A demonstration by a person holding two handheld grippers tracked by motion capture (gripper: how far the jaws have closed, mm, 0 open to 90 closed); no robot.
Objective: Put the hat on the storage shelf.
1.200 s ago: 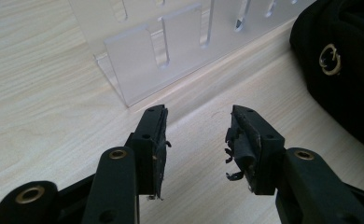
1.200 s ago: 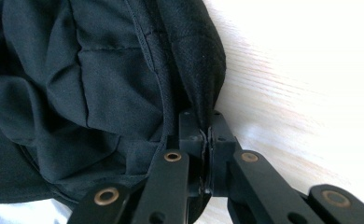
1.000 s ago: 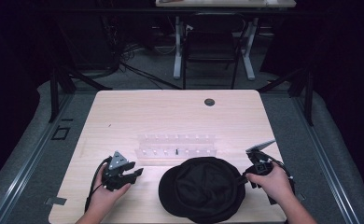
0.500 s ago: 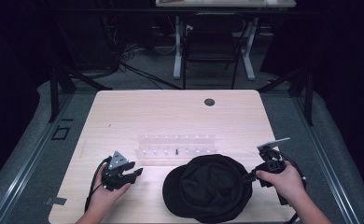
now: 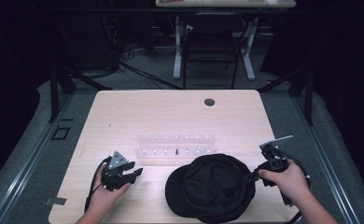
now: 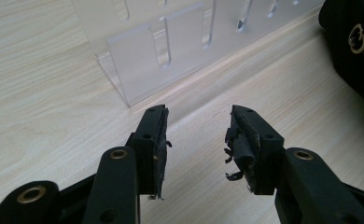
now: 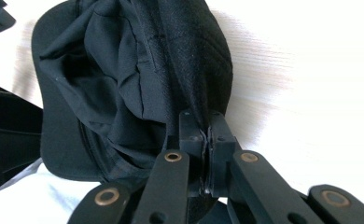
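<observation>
A black cap [image 5: 210, 186] sits at the table's near edge, its right side lifted. My right gripper [image 5: 254, 176] is shut on the cap's rim; in the right gripper view the black fabric [image 7: 143, 79] is pinched between the jaws of that gripper [image 7: 207, 133], and the cap's inside shows. My left gripper [image 5: 136, 171] rests low at the near left, open and holding nothing. In the left gripper view this same gripper [image 6: 196, 128] points across bare wood toward a clear acrylic rack [image 6: 171, 51]. The cap's edge [image 6: 353, 51] lies at that view's right.
The clear rack [image 5: 176, 149] with several small pegs lies mid-table, just behind the cap. A round cable hole [image 5: 209, 101] sits near the table's far edge. A chair and a desk frame [image 5: 213, 46] stand on the floor beyond the table.
My right gripper has moved right and up with the cap's rim in it, dragging the cap rightward and tilting it. The left gripper has stayed put.
</observation>
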